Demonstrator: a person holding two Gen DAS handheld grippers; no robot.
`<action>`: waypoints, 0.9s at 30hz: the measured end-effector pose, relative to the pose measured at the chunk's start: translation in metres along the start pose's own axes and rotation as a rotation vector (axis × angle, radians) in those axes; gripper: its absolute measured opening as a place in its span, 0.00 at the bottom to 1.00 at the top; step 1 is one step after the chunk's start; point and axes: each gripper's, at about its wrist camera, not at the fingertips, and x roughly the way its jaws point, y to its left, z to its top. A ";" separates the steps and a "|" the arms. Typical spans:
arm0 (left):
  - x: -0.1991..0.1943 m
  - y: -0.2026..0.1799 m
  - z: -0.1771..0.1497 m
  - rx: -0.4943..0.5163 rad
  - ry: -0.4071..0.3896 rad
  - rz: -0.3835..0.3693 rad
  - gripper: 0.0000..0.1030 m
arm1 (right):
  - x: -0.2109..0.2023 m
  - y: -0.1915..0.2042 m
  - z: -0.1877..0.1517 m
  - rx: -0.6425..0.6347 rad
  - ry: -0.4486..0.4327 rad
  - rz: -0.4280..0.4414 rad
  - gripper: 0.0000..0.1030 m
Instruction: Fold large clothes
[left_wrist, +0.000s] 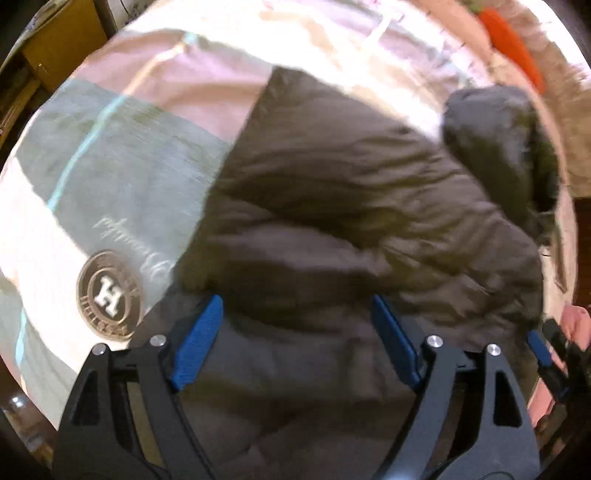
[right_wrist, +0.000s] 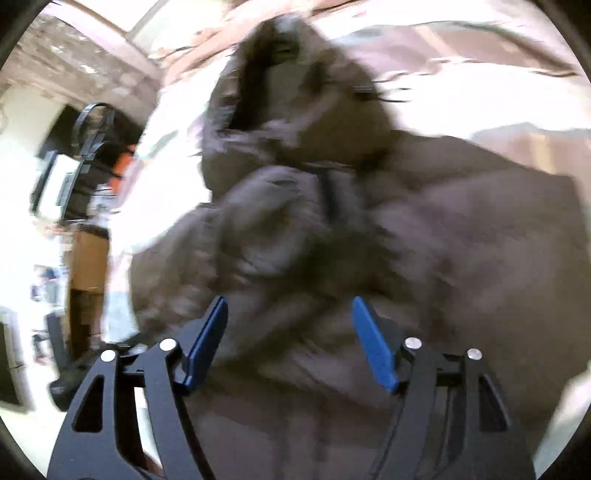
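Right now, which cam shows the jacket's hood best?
Right wrist: the hood of the dark puffer jacket sits near top centre, its opening facing the camera, though blurred. Left wrist shows the hood only sideways at the right edge.

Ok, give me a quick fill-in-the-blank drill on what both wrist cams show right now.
1. The garment under both grippers is a dark puffy ____.
2. The left gripper has its jaws ____, with nothing pinched between them.
3. The round badge on the bedding bears the letter ____.
4. The long plush thing at the left wrist view's top right is coloured ____.

Missing words: jacket; open; H; orange
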 end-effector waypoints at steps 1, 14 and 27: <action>-0.008 0.004 -0.007 0.008 -0.019 0.016 0.82 | 0.007 -0.007 -0.009 0.005 0.020 -0.060 0.68; -0.001 0.036 -0.050 0.011 0.039 0.131 0.84 | 0.023 0.045 -0.051 -0.081 0.125 -0.027 0.68; -0.016 0.154 -0.180 -0.164 0.178 0.119 0.86 | 0.154 0.319 -0.071 -0.642 0.271 -0.002 0.68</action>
